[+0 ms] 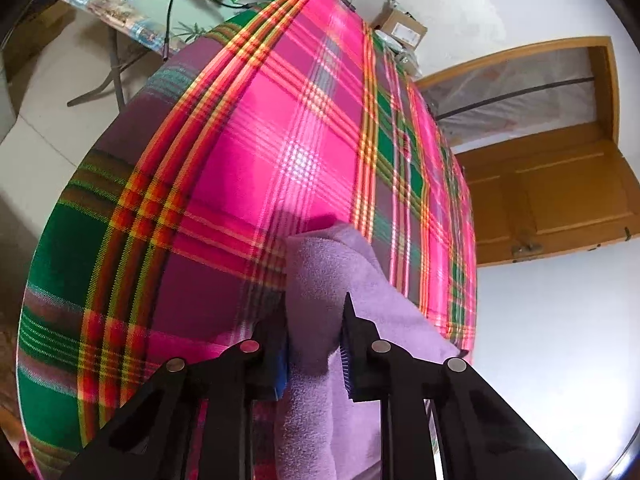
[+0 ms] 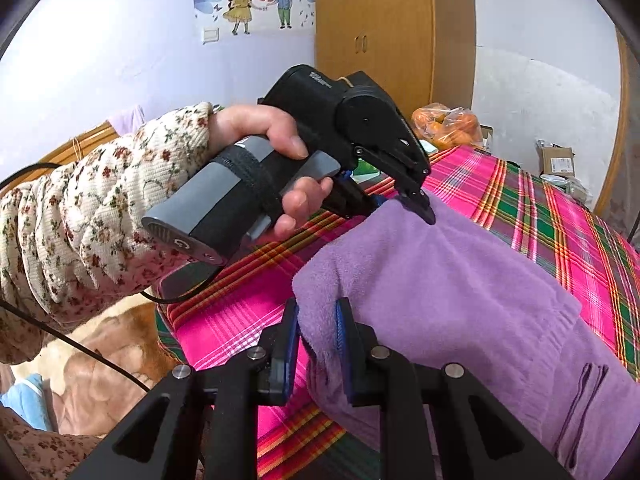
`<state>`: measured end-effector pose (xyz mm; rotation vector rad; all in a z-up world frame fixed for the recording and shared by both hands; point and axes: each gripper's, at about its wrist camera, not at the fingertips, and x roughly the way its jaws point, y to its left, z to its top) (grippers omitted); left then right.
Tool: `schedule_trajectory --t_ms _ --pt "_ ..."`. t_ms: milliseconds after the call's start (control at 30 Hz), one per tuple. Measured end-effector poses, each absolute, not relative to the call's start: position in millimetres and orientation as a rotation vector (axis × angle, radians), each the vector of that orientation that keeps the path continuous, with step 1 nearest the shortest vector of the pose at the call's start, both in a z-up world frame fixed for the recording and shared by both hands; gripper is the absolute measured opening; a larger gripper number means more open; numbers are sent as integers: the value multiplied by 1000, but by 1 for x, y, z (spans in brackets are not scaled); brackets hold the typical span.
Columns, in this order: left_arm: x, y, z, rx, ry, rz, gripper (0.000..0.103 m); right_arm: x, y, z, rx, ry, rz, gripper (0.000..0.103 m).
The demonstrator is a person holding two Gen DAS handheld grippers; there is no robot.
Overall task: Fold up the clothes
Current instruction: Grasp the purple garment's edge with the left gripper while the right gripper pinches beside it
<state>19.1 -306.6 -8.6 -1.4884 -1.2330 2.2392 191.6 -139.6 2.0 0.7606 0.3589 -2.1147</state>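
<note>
Both the left gripper (image 2: 416,204) and the right gripper (image 2: 318,344) were clamped on one edge of the purple fleece garment (image 2: 460,288), lifted above the plaid-covered bed (image 2: 560,208), apparently mid-fold; next they would need to carry that edge across together.

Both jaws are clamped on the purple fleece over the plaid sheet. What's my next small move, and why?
Probably carry both held edges forward together and lay them onto the rest of the purple garment. The left gripper and right gripper each pinch an edge lifted above the plaid sheet, so the fold looks begun but not laid down.
</note>
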Motion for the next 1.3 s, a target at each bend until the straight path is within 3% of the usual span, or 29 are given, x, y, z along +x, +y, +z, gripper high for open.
schedule_trajectory --t_ms 400,867,1300 --pt "28 -288 36 -1400 -1230 2253 21 202 -91 35 648 250 -2191 18" --pt "33 -229 108 -1268 -1106 2269 21 226 -22 73 540 128 -2310 17" --pt "13 -164 130 -1253 -1015 2155 21 223 40 91 538 -38 -2440 15"
